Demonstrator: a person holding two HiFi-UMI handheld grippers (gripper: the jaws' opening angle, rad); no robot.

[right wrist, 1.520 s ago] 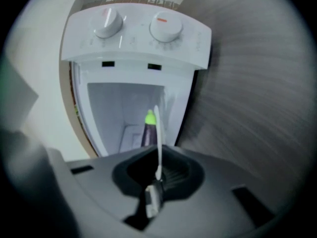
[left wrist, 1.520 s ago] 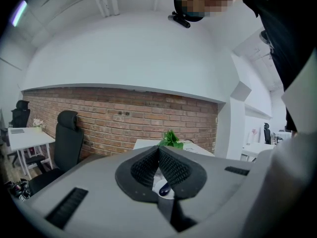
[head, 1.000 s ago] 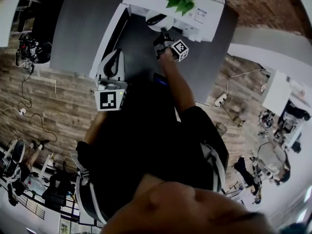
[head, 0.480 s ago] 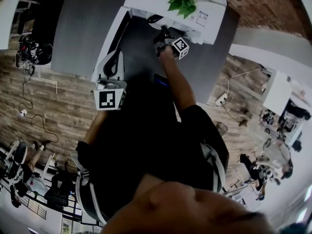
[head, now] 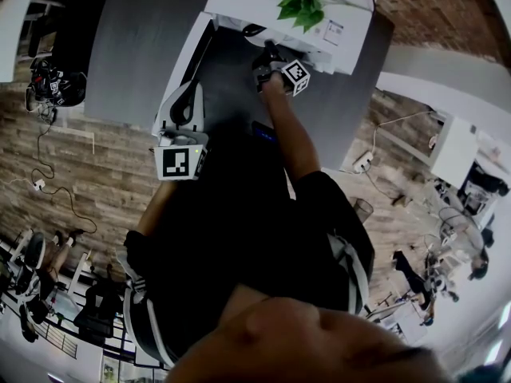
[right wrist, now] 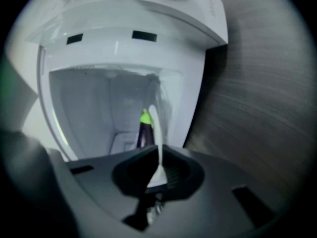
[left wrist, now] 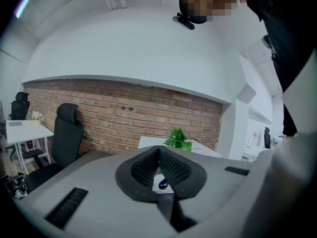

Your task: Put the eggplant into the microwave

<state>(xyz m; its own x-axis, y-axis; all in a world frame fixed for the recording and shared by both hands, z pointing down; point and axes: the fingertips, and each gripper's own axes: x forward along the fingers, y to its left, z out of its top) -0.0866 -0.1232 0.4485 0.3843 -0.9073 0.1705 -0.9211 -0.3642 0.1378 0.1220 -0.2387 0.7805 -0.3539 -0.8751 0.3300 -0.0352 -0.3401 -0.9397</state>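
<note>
**Right gripper (right wrist: 157, 155): pinching plate (right wrist: 154, 128) rim**

Clamping the thin white rim, likely carrying eggplant (right wrist: 144, 130) without touching it; eggplant sitting on plate inside open microwave (right wrist: 195, 103). Holding left gripper (left wrist: 158, 150) back, pressed together, empty.

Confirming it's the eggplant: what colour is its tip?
The eggplant has a bright green tip; right gripper view.

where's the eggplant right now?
Right gripper view, centre: the eggplant is inside the open microwave, just left of the white plate edge that the right gripper is clamped on.
</note>
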